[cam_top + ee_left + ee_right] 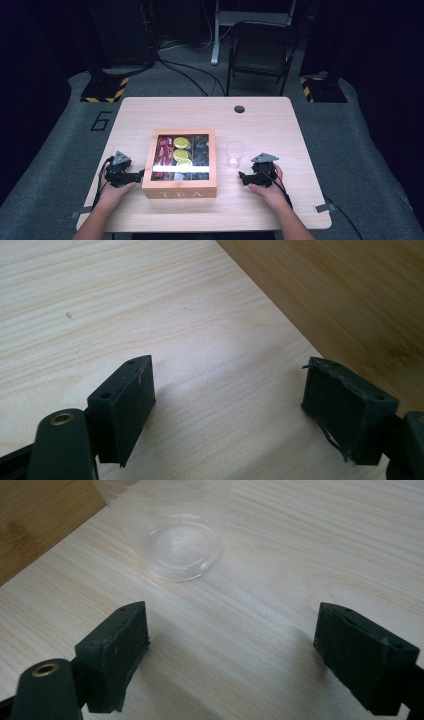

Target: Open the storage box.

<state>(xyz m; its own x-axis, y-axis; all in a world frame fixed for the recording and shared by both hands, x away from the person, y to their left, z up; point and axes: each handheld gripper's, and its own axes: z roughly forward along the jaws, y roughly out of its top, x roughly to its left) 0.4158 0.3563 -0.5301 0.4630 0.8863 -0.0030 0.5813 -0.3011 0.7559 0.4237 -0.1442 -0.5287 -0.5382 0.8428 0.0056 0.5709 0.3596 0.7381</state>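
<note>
High view, left gripper (137, 175): rested on the table (260, 120) at the near left, jaws pointed right toward the tea box (180, 191), just beside its left wall.
Left gripper view, jaws: spread wide, nothing between them; bare table below, the box's wooden side (350, 305) close on the right.
High view, right gripper (242, 177): lay on the table at the near right, held by a hand (267, 192), jaws aimed left and slightly far.
Right gripper view, jaws: wide apart, empty; clear plastic cup (181, 545) ahead, near but not touched.
Cup, place: stood upright just right of the box, between box and right gripper (235, 152).
Box, state: lid with glass pane judged shut, red and yellow tea packets (172, 147) visible under it.
Step in hand: judged the start, both tools parked either side of the box, nothing gripped.
Next move: likely called for lifting the lid's near edge with one gripper, the other steadying the box wall; a light, narrow pinch needed, and care not to knock the cup.
</note>
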